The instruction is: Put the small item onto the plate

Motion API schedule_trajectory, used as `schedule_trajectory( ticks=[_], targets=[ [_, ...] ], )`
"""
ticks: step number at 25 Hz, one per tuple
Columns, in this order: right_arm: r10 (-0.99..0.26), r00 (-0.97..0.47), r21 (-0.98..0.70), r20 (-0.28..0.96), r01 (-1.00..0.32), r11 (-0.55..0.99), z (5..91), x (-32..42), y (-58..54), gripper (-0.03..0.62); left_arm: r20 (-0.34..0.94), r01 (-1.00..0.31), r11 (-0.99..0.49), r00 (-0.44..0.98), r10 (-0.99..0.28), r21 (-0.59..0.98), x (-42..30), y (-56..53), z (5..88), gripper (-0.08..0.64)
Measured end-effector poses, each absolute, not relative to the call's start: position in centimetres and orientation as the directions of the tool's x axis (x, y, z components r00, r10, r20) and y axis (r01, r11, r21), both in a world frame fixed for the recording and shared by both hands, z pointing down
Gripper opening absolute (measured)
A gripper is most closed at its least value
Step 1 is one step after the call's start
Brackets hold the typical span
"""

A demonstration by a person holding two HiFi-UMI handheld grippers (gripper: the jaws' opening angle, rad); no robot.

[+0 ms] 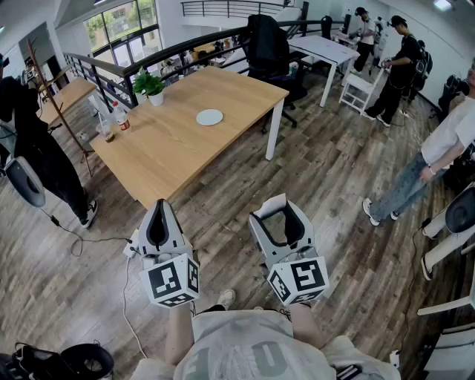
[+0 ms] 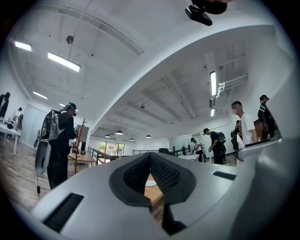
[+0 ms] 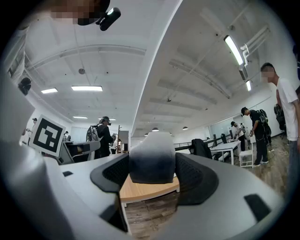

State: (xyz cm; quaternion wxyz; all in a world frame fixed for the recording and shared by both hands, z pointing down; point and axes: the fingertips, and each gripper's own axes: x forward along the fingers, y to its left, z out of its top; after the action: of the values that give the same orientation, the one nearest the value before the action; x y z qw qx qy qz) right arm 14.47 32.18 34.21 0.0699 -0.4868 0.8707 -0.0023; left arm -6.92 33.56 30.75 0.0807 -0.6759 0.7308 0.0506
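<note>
Right hand-held gripper, jaws wide, clamping grey-white small item

Wood plank floor, wooden table, black office chair, railing, bright windows, ceiling strip lights

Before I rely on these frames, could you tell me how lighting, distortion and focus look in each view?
Head view: evenly lit and sharp, though wide-angle distortion curves the wooden table; the plate reads clearly. Left gripper view: dark circular vignette, bright ceiling strips, near jaws soft. Right gripper view: same vignette; the small item between the jaws is blurred, the room behind sharper.
</note>
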Motion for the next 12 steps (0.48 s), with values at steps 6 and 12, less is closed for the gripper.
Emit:
schedule_trajectory(
  ticks=[6,12],
  targets=[
    [-0.847,-0.521,-0.051,-0.105,-0.848,0.528,33.8,14.6,31.3,0.316,-0.193,-0.997,0.068,-0.061,-0.979,-0.031,-6.9,32.1,30.4,0.008],
    [-0.837,-0.542,-0.052,-0.076,-0.836,0.546,34.5,12.9,29.9,0.316,-0.179,-0.995,0.103,-0.1,-0.979,-0.007,-9.8,30.7,30.8,0.008]
  ],
)
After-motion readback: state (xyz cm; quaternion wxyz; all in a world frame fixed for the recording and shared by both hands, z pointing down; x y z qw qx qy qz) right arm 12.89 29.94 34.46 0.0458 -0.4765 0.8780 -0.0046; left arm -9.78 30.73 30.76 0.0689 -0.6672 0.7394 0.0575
